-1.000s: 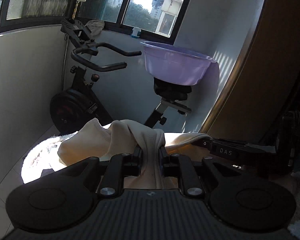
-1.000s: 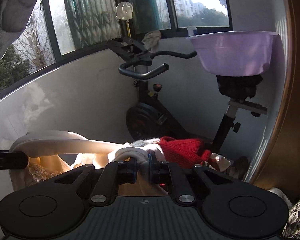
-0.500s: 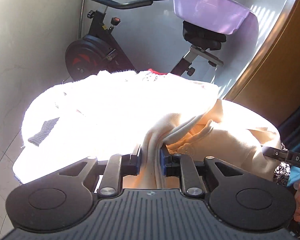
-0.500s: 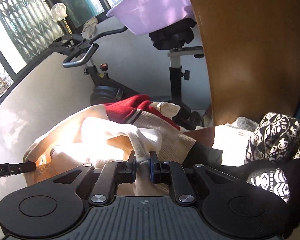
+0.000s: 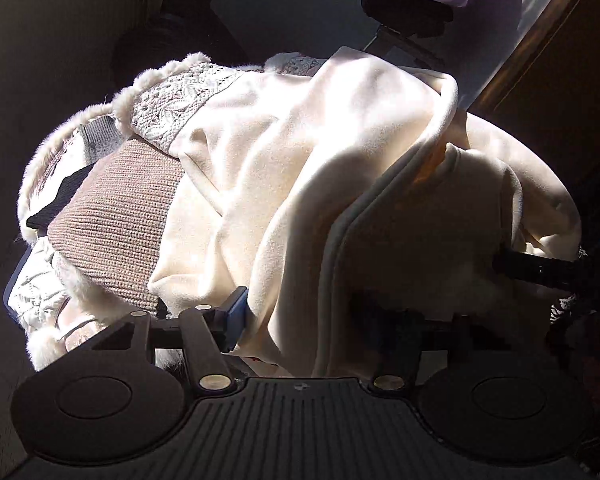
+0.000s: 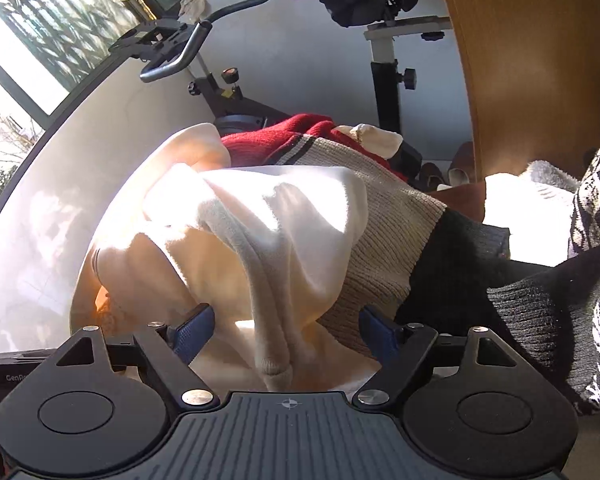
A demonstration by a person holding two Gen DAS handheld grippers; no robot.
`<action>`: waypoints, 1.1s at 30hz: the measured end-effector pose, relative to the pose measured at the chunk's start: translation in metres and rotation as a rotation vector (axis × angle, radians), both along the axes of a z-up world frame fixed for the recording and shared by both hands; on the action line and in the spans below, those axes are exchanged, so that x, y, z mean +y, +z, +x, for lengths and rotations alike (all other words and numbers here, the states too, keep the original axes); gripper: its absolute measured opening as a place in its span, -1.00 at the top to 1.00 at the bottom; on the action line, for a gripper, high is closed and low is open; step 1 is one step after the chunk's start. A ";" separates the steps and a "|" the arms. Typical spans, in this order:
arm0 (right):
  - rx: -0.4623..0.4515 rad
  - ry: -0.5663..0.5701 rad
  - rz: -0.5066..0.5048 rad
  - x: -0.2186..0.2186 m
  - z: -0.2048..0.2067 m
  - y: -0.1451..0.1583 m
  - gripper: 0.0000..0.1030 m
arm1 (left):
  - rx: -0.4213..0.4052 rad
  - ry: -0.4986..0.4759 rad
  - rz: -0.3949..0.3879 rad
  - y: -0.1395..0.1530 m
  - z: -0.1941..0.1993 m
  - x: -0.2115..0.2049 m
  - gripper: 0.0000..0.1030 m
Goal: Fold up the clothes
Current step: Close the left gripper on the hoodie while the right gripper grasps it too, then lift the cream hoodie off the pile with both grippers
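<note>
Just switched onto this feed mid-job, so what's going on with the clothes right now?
A person with a handheld gripper in each hand is working on a cream garment that lies draped over a heap of other clothes, including a beige knit sweater and a red knit. Both the left gripper and the right gripper are open, with cream fabric lying loose between the fingers of each. The garment is bunched and creased, not yet a neat fold.

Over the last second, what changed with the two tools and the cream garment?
Both tools let go: the left tool and right tool, earlier clamped on the cream garment, now stand open, with it laid on the clothes pile. Both views tipped downward. The exercise bike stayed put.
</note>
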State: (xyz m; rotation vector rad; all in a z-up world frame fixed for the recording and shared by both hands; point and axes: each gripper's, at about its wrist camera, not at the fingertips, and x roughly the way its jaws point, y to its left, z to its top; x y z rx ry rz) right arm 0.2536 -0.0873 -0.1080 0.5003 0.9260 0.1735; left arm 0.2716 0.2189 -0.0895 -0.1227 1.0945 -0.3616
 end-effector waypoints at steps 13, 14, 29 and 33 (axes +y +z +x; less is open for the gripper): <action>-0.085 -0.006 -0.176 0.000 -0.047 0.067 0.77 | -0.182 -0.115 -0.008 0.065 -0.033 -0.082 0.74; -0.082 -0.009 -0.179 -0.006 -0.052 0.069 0.77 | -0.178 -0.111 -0.009 0.063 -0.036 -0.087 0.74; 0.011 -0.170 -0.196 -0.088 -0.131 0.053 0.77 | -0.153 -0.226 -0.034 0.052 -0.077 -0.160 0.74; 0.018 -0.185 -0.210 -0.097 -0.144 0.047 0.77 | -0.152 -0.236 -0.054 0.052 -0.094 -0.160 0.74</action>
